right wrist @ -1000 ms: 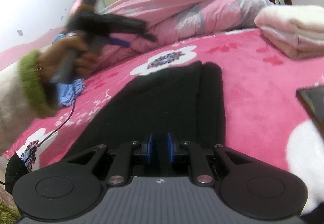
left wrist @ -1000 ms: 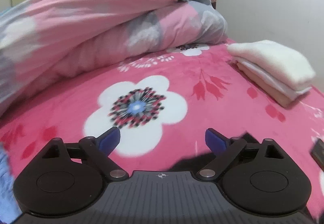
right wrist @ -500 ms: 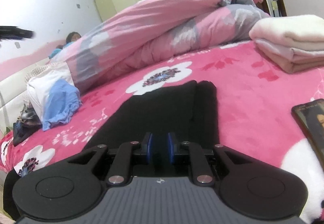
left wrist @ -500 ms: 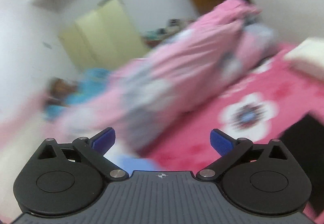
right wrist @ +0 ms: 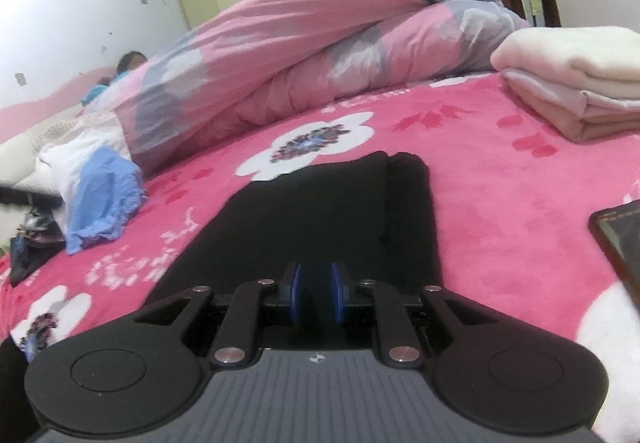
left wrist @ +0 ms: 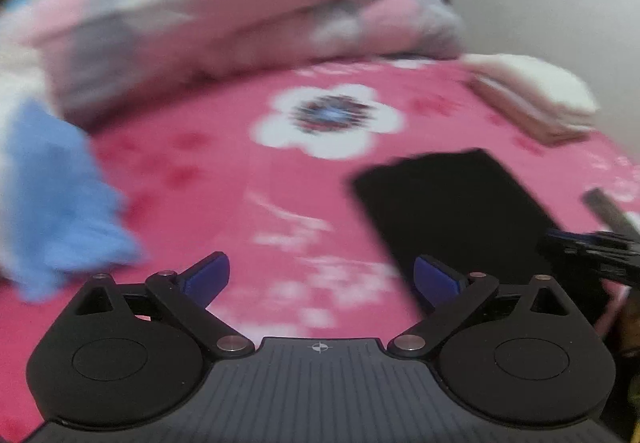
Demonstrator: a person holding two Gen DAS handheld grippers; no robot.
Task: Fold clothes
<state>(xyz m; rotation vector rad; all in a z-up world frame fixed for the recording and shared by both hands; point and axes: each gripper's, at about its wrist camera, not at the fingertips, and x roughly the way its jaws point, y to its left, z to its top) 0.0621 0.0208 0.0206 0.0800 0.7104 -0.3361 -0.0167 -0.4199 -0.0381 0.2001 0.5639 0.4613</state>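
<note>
Black cloth [left wrist: 456, 211] lies flat on a pink floral blanket [left wrist: 224, 179] in the blurred left wrist view, right of the left gripper [left wrist: 320, 279], whose jaws stand spread and empty above the blanket; a blue garment [left wrist: 52, 199] sits far left, a folded stack [left wrist: 532, 95] far right, a quilt [left wrist: 240, 19] behind; the right gripper [left wrist: 592, 255] shows at the right edge. In the right wrist view that gripper [right wrist: 316, 299] is pressed nearly together, pinching the cloth's [right wrist: 320, 211] near edge; one side strip [right wrist: 408, 203] already lies folded lengthwise; a phone [right wrist: 620, 239] rests nearby on the blanket [right wrist: 500, 211]. Judged from this, a fold of the dark piece is in hand; the next move likely calls for the left gripper to take the near edge beside the right, so both can carry it over evenly.
</note>
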